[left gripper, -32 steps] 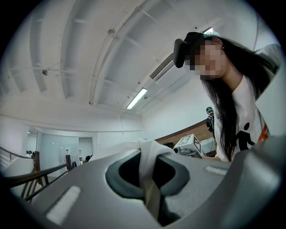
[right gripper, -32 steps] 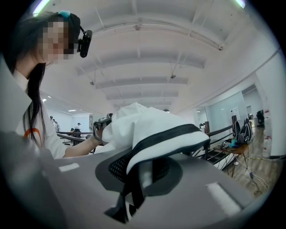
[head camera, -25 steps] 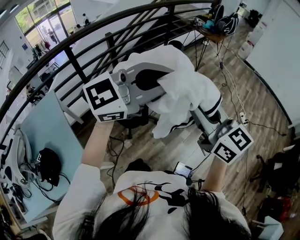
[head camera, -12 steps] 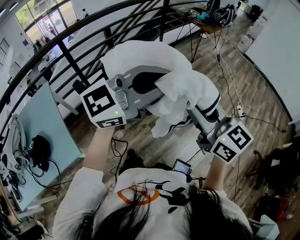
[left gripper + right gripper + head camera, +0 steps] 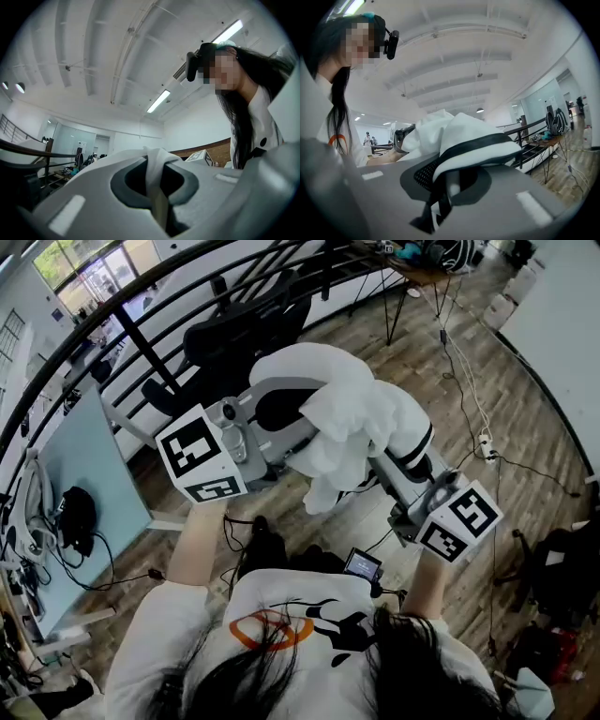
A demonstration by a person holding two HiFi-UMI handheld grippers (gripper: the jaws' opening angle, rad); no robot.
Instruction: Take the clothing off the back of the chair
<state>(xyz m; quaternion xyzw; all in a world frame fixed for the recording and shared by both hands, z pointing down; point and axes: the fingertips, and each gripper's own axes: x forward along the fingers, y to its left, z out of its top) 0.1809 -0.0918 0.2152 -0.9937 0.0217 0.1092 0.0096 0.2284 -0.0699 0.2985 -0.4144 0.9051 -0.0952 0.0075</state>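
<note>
The white garment (image 5: 352,423) with a black stripe hangs bunched in the air between my two grippers, over the wooden floor. My left gripper (image 5: 302,418) is shut on a fold of its white cloth (image 5: 157,187). My right gripper (image 5: 392,463) is shut on the part with the black band (image 5: 445,187). The cloth hides both sets of fingertips in the head view. The black chair (image 5: 246,322) stands behind the garment by the railing, apart from it, and no cloth shows on its back.
A black curved railing (image 5: 141,352) runs across the back. A pale blue panel (image 5: 84,474) with cables stands at the left. Cables (image 5: 469,390) trail over the floor at the right, a desk with bags (image 5: 422,259) stands far back, and a dark bag (image 5: 572,568) lies at the right edge.
Both grippers have drawn back from the railing with the garment still held. The black chair, hidden behind the cloth before, has come into view beyond it.
</note>
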